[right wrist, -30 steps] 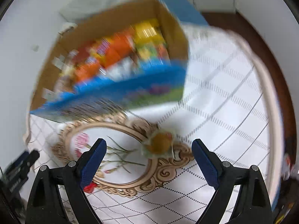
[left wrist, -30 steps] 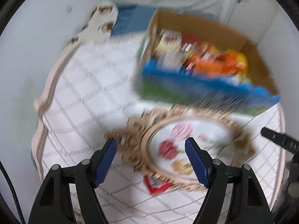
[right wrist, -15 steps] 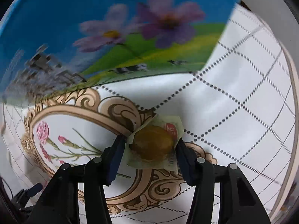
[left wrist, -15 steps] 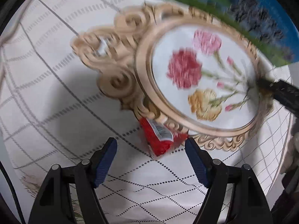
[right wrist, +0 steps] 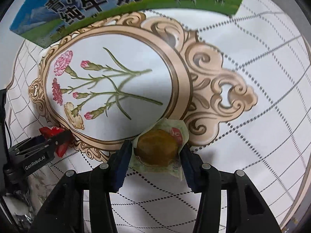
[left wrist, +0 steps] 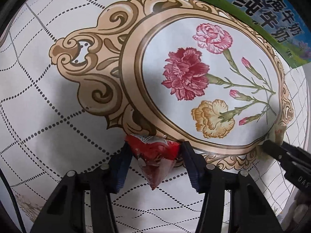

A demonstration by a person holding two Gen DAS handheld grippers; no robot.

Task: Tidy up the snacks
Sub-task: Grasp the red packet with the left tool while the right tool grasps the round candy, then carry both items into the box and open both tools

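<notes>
While the left gripper (left wrist: 154,156) clamps a red snack packet (left wrist: 153,153) between its fingers, the right gripper (right wrist: 155,152) apparently clamps a wrapped brown pastry (right wrist: 157,149), both low over the table (right wrist: 252,145).

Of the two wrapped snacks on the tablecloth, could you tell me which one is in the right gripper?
The round brown pastry in its pale wrapper, between the right gripper fingers; the red packet sits in the left gripper.

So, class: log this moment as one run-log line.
left gripper: shut on red snack packet | right gripper: shut on wrapped pastry | both on tablecloth
</notes>
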